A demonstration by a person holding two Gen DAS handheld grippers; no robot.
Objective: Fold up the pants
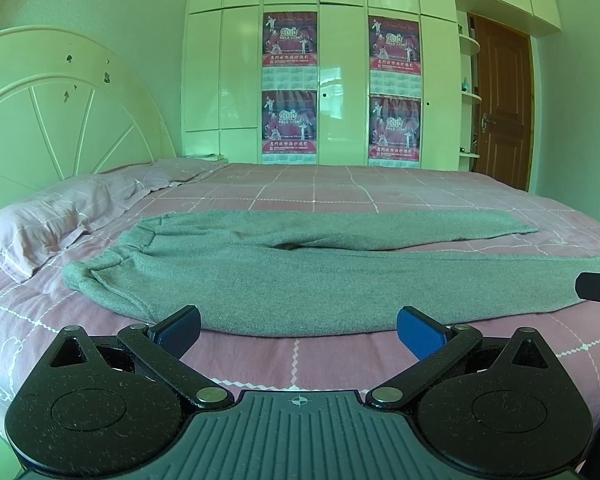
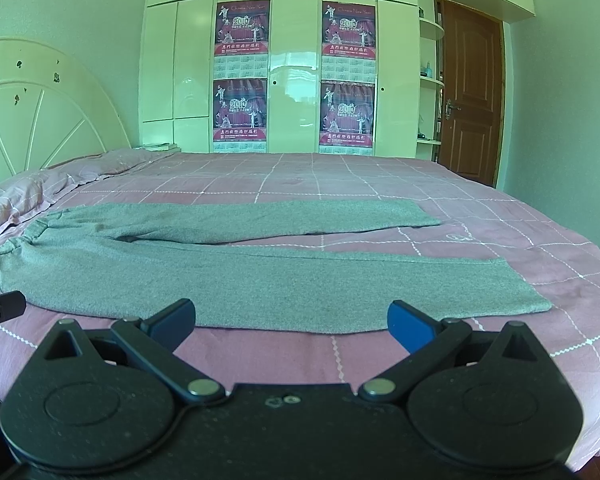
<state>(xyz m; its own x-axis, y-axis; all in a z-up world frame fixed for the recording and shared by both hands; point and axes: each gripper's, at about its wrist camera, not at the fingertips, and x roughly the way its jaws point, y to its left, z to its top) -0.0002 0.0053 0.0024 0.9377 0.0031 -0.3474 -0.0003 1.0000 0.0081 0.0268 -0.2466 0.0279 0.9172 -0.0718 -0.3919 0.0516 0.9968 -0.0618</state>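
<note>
Grey pants (image 1: 300,280) lie flat on the pink checked bed (image 1: 300,360), waistband at the left, both legs stretched to the right with a narrow gap between them. They also show in the right wrist view (image 2: 240,276). My left gripper (image 1: 299,330) is open and empty, just short of the near leg's edge. My right gripper (image 2: 292,320) is open and empty, also just before the near leg's edge, closer to the hem end. A part of the other gripper shows at each view's side edge.
A pink pillow (image 1: 48,220) lies at the left by the white headboard (image 1: 60,108). White wardrobes with posters (image 1: 290,88) stand behind the bed. A brown door (image 1: 504,104) is at the back right.
</note>
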